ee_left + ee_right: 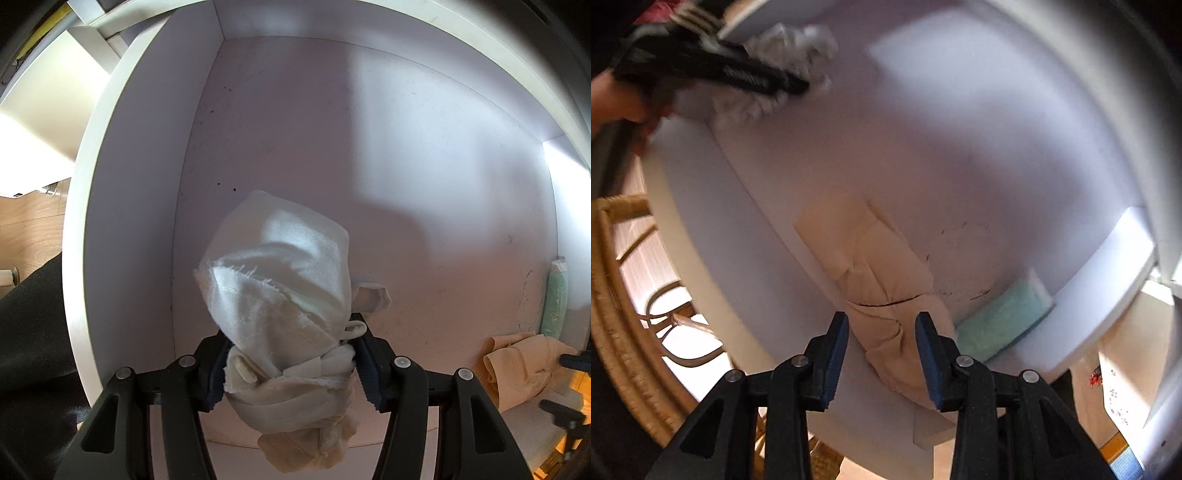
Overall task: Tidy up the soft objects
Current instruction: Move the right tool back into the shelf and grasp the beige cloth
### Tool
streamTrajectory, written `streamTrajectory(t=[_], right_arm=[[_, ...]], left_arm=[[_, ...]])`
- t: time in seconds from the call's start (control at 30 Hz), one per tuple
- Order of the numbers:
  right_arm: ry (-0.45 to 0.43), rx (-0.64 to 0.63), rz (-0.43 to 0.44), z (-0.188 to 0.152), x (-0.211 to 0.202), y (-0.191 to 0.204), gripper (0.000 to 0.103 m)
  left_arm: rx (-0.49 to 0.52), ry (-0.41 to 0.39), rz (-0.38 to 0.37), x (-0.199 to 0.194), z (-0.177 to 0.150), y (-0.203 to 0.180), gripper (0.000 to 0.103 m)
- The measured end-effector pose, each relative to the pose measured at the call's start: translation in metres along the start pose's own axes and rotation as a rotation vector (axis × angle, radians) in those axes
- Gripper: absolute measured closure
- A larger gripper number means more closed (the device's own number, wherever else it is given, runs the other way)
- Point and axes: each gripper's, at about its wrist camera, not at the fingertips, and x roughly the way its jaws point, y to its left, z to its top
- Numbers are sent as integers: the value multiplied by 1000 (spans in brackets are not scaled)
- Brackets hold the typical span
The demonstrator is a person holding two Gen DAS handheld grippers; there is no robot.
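Observation:
My left gripper (291, 365) points straight down into a white box (369, 147) and is shut on a bundled white cloth (280, 266), which hangs just over the box floor. In the right wrist view that gripper (790, 83) and its white cloth (790, 44) are blurred at the upper left. A beige cloth (882, 273) lies crumpled at the box's near side, partly over the wall. My right gripper (882, 354) hovers right above it with its jaws apart, and the pads do not press on it. The beige cloth (517, 365) also appears at the left view's lower right.
A folded pale green cloth (1001, 321) lies against the box's right wall, next to the beige cloth. A wicker frame (613, 295) stands outside the box at the left. A hand (613, 99) holds the left gripper. Most of the box floor is bare.

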Motion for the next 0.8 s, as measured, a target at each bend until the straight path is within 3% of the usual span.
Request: streamTrajectory(t=[0.17, 0.27, 0.43, 0.6, 0.8], right_arm=[[16, -3, -61, 3, 18, 1, 60], [-2, 40, -34, 5, 25, -1, 49], [-16, 23, -88, 8, 38, 11, 37], [-29, 13, -106, 10, 41, 19, 48], [-190, 130, -121, 15, 15, 1, 54]], left_arm=[[1, -2, 1, 0, 0, 0, 44], [0, -5, -1, 0, -1, 1, 44], [8, -6, 5, 1, -2, -2, 44], [8, -8, 6, 0, -3, -2, 44], [5, -18, 4, -2, -4, -1, 44]])
